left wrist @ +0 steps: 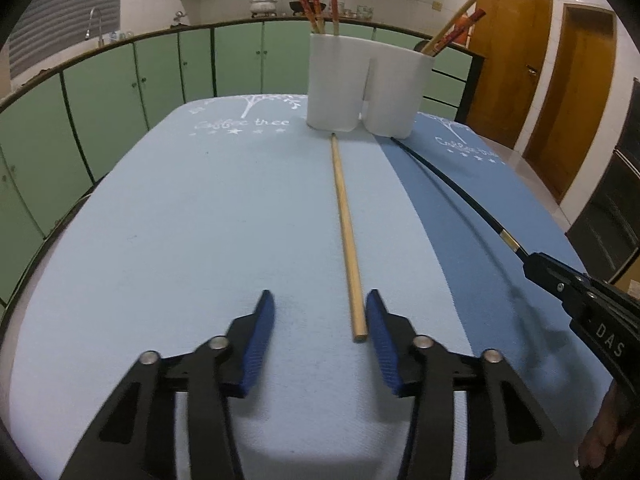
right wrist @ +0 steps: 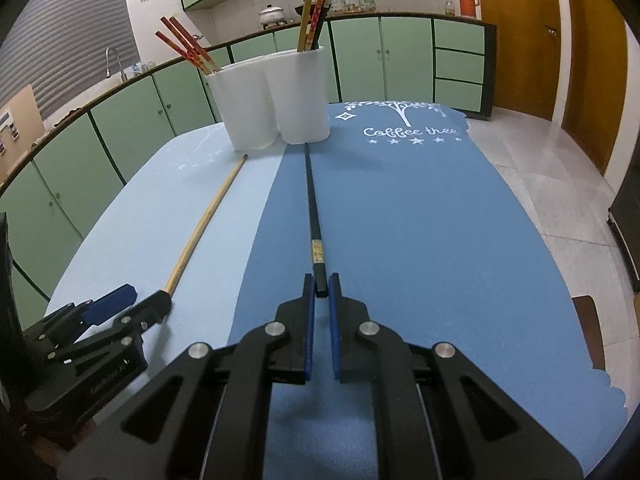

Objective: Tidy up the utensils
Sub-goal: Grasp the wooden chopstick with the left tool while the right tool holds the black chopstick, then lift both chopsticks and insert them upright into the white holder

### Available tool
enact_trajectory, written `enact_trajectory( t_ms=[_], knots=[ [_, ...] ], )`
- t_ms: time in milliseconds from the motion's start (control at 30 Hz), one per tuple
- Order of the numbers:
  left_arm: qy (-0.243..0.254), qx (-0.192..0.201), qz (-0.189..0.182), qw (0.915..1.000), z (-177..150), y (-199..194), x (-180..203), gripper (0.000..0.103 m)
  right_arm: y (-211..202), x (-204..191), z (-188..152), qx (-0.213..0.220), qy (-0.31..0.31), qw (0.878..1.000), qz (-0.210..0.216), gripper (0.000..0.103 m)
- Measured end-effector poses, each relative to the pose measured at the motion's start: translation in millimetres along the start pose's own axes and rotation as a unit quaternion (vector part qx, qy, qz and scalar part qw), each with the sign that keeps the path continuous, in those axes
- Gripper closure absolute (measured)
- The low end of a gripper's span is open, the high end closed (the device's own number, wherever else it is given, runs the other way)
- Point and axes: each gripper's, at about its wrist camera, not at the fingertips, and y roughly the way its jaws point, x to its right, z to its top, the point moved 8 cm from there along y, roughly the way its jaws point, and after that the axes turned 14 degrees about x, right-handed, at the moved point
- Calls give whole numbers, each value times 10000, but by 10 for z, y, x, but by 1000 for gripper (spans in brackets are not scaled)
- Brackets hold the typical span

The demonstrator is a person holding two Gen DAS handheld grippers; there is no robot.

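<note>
A pale wooden chopstick (left wrist: 344, 220) lies on the light blue mat (left wrist: 200, 220), pointing at the white two-cup holder (left wrist: 368, 88). My left gripper (left wrist: 320, 300) is open around its near end. The stick sits beside the right pad (left wrist: 380, 328), well apart from the left one. My right gripper (right wrist: 321, 280) is shut on the near end of a black chopstick (right wrist: 312, 200), whose far tip reaches the holder (right wrist: 276, 96) over the dark blue mat (right wrist: 420, 220). Red chopsticks (right wrist: 184, 46) stand in the holder's left cup, and mixed ones (right wrist: 316, 8) in the right cup.
Green cabinets (left wrist: 120, 100) with a counter, sink tap and pots run behind the table. Wooden doors (left wrist: 520, 60) stand at the right. The mats hang over the table's front and side edges, with tiled floor (right wrist: 560, 180) beyond at the right.
</note>
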Motion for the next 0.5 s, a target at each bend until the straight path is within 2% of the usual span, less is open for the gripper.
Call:
enact_trajectory(
  t_ms=[33,100,133,200,367,500],
  knots=[
    [14,5,0,10000,-1,-6,6,65,-1,-1,0,-2,-1,10000,0,97],
    [58,21,27,10000,-5,-14,10,76,-9,-8,8,1,-6,10000,3,97],
    [59,24,12,10000,-2,-12,10,86,-13,-13,12,6,-14,10000,8,97],
    [25,-4,-87,10000,-7,4,27,95,-7,-19,17,8,-33,10000,10,97],
    [-48,36,-151,9999,18,-32,7,96,-13,-36,26,4,-83,10000,13,97],
    [73,263,-190,9994,174,-165,21,96,-47,-29,79,68,-127,9999,10,97]
  ],
)
